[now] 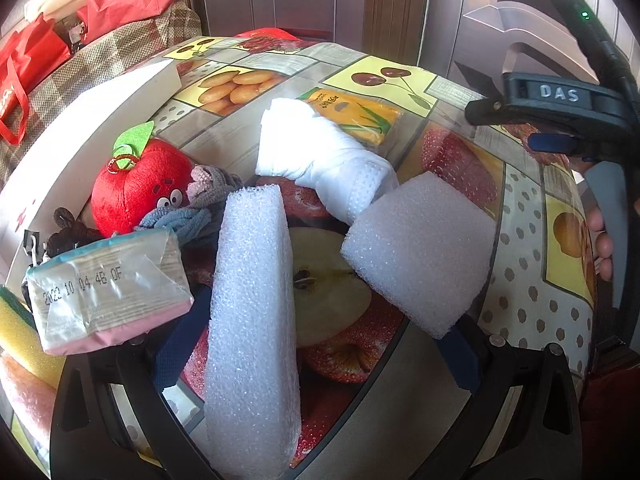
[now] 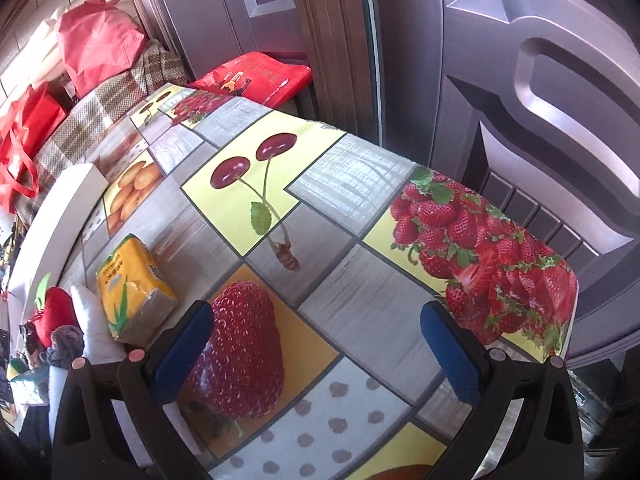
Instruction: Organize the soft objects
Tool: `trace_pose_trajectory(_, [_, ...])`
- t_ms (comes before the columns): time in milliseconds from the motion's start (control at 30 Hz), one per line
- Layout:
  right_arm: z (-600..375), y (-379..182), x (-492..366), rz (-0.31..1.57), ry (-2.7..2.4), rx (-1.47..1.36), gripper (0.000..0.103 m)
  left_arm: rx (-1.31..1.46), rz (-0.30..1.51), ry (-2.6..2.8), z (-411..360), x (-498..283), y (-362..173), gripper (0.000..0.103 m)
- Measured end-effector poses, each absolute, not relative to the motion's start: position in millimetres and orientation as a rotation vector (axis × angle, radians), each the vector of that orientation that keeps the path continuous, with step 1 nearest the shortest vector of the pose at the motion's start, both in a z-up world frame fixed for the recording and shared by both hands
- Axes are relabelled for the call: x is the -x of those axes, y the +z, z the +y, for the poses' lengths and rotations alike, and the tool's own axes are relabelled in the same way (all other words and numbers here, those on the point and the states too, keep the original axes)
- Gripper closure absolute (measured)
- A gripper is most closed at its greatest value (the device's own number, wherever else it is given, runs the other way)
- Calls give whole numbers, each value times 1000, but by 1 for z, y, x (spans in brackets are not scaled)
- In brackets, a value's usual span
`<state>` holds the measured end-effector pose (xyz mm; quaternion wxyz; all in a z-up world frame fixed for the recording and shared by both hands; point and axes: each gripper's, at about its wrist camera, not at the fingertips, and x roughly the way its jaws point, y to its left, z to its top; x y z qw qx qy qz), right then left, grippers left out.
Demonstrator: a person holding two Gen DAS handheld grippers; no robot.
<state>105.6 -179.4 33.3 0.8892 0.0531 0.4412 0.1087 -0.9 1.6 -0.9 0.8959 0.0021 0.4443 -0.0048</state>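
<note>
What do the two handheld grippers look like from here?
Both the left gripper and the right gripper have black plastic frames and blue-padded fingers. The right one's body shows raised "DAS" lettering and a green light.

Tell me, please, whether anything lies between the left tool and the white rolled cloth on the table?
Yes. Two white foam blocks sit in front of the open left tool: the tall foam block between its fingers, the second foam block at its right finger. The white rolled cloth lies just behind them, partly overlapped by the second.
</note>
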Motion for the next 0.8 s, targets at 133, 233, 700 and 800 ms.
trace_pose_trajectory(133, [-195, 63, -91, 819, 289, -155, 0, -5, 921, -10, 2, 1, -1, 1])
trace_pose_trajectory(233, [-202, 85, -85, 760, 337, -186, 0, 0, 928, -13, -1, 2, 0, 1])
trace_pose_trajectory(700, [-170, 112, -82, 692, 508, -136, 0, 188, 747, 18, 33, 87, 81, 1])
trace_pose_trajectory(800, [-153, 102, -84, 761, 554, -77, 0, 224, 706, 84, 50, 108, 91, 0])
